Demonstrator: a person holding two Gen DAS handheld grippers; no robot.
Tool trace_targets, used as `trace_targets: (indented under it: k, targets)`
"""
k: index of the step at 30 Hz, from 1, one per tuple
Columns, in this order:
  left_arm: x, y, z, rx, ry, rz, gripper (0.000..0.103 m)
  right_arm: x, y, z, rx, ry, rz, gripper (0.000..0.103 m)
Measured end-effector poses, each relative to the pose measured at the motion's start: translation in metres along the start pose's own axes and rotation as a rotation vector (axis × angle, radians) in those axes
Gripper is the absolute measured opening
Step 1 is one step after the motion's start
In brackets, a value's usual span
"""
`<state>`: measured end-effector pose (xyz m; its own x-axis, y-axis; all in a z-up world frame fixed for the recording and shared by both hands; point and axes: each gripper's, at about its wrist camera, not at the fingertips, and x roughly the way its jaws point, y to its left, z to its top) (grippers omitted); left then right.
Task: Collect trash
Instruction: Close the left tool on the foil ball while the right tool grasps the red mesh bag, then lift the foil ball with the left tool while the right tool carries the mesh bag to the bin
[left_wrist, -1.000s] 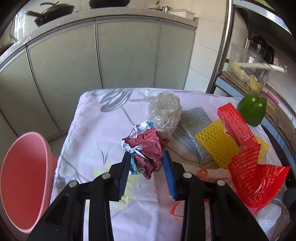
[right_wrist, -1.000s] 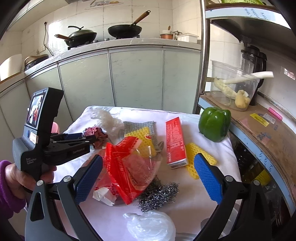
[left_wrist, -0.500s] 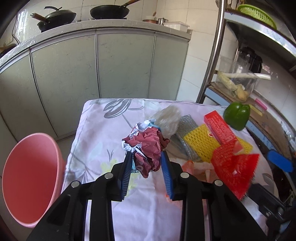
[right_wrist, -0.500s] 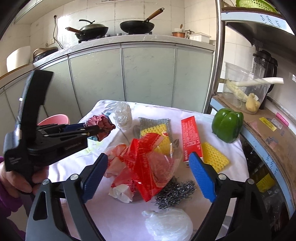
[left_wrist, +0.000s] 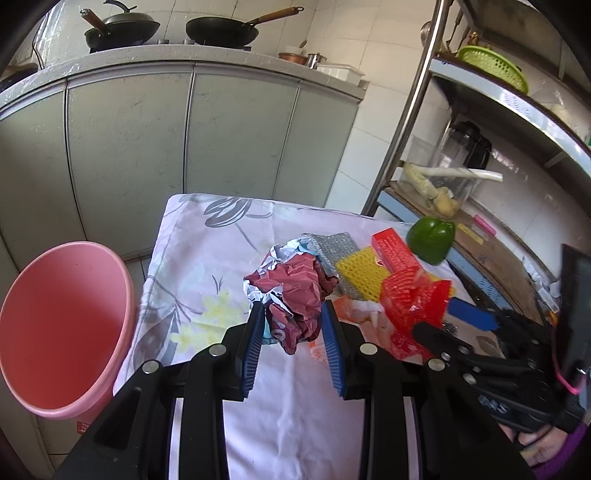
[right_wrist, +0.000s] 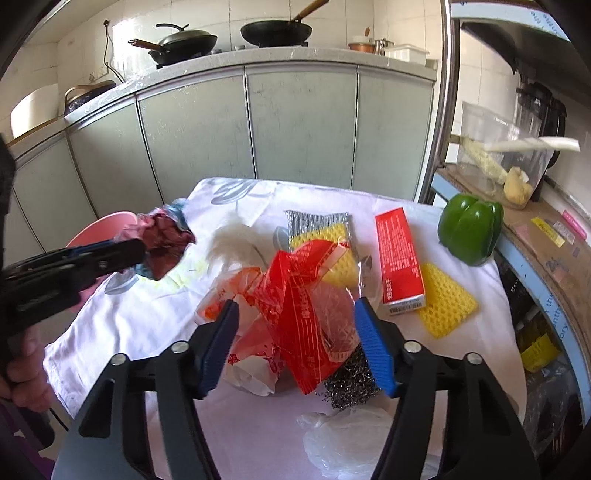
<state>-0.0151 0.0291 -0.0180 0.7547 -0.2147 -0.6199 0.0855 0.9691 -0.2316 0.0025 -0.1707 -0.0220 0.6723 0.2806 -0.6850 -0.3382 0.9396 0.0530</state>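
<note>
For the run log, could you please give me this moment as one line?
left tool: shut on crumpled wrapper, lifted | right tool: open around red plastic bag | pink bin: beside table

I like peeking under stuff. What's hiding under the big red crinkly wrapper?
Under the red wrapper: a steel wool ball and orange-white plastic bag poke out. Anything beneath its middle is covered.

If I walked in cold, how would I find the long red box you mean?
Start at the cloth-covered table and go to its right side, near the green pepper. The red box lies flat there, partly on a yellow sponge. Unlike the crumpled red wrapper beside it, it is stiff and straight-edged.
</note>
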Motion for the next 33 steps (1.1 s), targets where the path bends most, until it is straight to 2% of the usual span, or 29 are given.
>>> trace_targets:
  k: [4,5,6,11,21,33]
  targets:
    - [-0.008,0.002,-0.004,-0.005,-0.001,-0.010,0.031,0.008,-0.003,-0.002,0.011,0.026,0.008,0.046]
    - [-0.010,0.003,-0.005,-0.008,-0.001,-0.009,0.031,0.009,-0.003,-0.002,0.015,0.031,0.013,0.037]
    - [-0.011,0.004,-0.006,-0.011,-0.002,-0.008,0.031,0.010,-0.004,-0.003,0.022,0.035,0.020,0.034]
    - [-0.014,0.008,-0.006,-0.022,-0.008,-0.006,0.031,0.006,-0.003,-0.005,0.019,0.027,0.018,0.029]
    - [-0.023,0.009,-0.005,-0.031,-0.030,-0.013,0.031,-0.021,-0.010,0.002,0.060,-0.046,0.034,0.027]
    - [-0.026,0.005,0.001,-0.047,-0.039,-0.049,0.031,-0.044,-0.024,0.012,0.100,-0.128,0.015,0.027]
